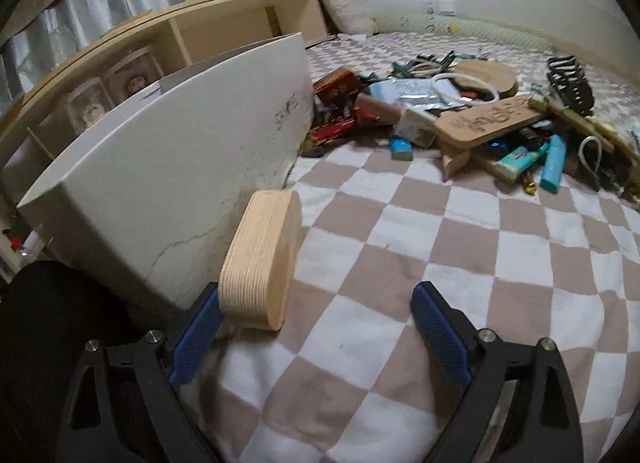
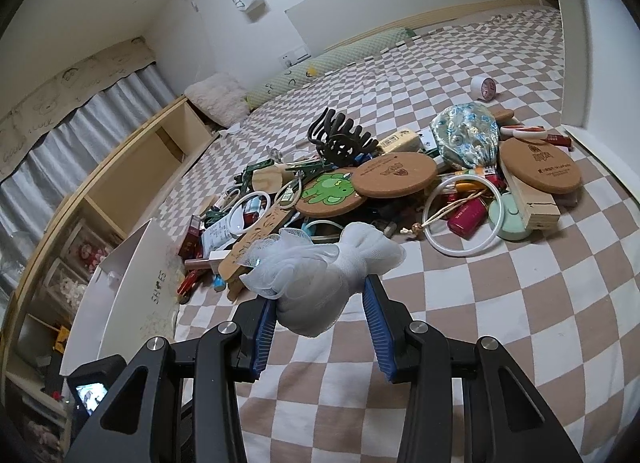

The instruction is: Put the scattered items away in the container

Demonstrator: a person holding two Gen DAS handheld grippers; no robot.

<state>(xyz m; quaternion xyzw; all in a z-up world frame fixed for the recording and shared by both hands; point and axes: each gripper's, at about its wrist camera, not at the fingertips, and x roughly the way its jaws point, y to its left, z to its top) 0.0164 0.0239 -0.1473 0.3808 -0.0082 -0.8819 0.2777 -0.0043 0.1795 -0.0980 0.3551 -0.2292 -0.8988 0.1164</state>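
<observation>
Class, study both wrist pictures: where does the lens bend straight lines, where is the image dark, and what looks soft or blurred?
Left wrist view: the white box rim and the checked blanket curve strongly; corners are black; the wooden block is sharp, the far pile softer. Right wrist view: the blanket's squares bow outward, corners are dark, a bright lamp glares at top left, and the mesh puff looks slightly soft.

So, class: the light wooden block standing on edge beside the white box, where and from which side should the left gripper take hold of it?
Grip the wooden block across its two flat faces, coming from the near end where the left gripper already is. It stands on its narrow rounded edge against the white box, so the flat faces give the pads parallel surfaces. The box-side face looks tight for a finger, so nudging it clear first may help.
</observation>
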